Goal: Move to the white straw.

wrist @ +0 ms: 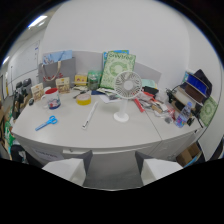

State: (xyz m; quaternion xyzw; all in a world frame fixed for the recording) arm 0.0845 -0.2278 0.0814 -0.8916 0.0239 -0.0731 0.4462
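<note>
The white straw [89,114] lies on the white table [75,135], running from near the yellow tape roll [84,99] toward me, left of the white desk fan [126,90]. My gripper [113,167] hangs in front of the table's near edge, well short of the straw. Its two white fingers [70,167] stand wide apart with nothing between them, so it is open.
Blue scissors [46,122] lie left of the straw. A clear tape dispenser [53,103], small boxes and a green patterned bag [118,67] line the back. Red tools and clutter [150,102] spread to the right, with an open case [192,90] beyond.
</note>
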